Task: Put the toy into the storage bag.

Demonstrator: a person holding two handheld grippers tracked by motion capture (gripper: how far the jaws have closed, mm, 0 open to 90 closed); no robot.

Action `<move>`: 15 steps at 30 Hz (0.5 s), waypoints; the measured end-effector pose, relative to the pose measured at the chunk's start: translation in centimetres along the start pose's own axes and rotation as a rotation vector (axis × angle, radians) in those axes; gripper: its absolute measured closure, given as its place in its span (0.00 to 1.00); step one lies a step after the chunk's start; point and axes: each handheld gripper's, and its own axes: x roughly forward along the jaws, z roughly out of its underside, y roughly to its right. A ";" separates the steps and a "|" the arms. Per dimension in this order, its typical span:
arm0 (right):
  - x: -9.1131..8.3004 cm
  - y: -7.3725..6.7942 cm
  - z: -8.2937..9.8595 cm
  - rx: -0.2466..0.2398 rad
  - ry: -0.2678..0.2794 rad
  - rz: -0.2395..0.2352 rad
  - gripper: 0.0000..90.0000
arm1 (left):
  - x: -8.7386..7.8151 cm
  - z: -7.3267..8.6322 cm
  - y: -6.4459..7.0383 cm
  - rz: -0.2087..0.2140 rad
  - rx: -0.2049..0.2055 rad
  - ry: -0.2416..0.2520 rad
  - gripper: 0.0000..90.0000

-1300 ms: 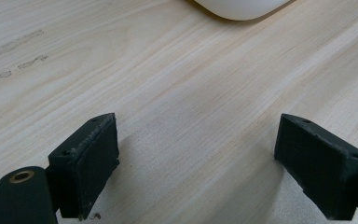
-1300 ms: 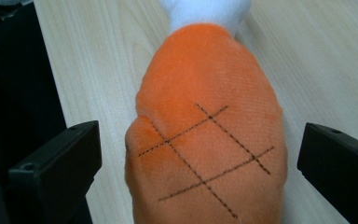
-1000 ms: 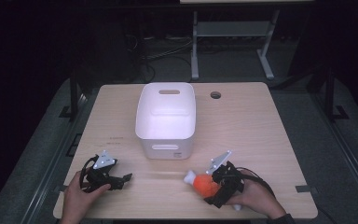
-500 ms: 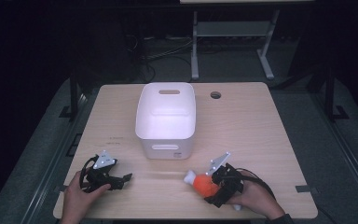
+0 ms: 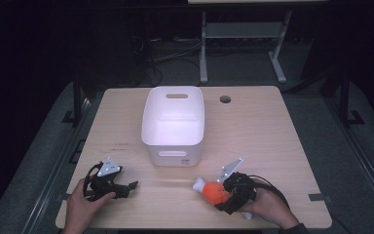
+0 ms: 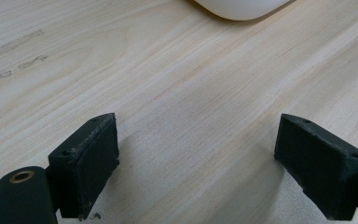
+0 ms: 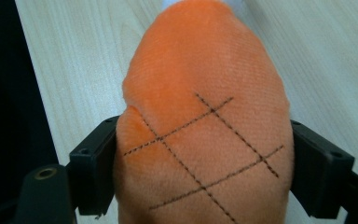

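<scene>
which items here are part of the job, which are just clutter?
In the job:
orange plush toy, clamped in the right gripper
white bin, likely its target
left gripper, open over bare table

Lying about:
metal stand behind the table
floor cables

Left gripper agape, right gripper clamped

Plush toy orange, dark stitched crosshatch, white tip; bin white; table pale woodgrain; jaws black.
</scene>
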 end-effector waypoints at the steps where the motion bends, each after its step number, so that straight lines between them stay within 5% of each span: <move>1: 0.0 0.0 0.0 0.000 -0.001 0.000 0.24 | 0.0 0.0 0.0 0.000 0.002 -0.003 0.14; 15: -1.7 0.8 0.2 0.021 0.018 0.034 0.25 | 0.0 0.0 0.0 -0.001 0.002 -0.001 0.14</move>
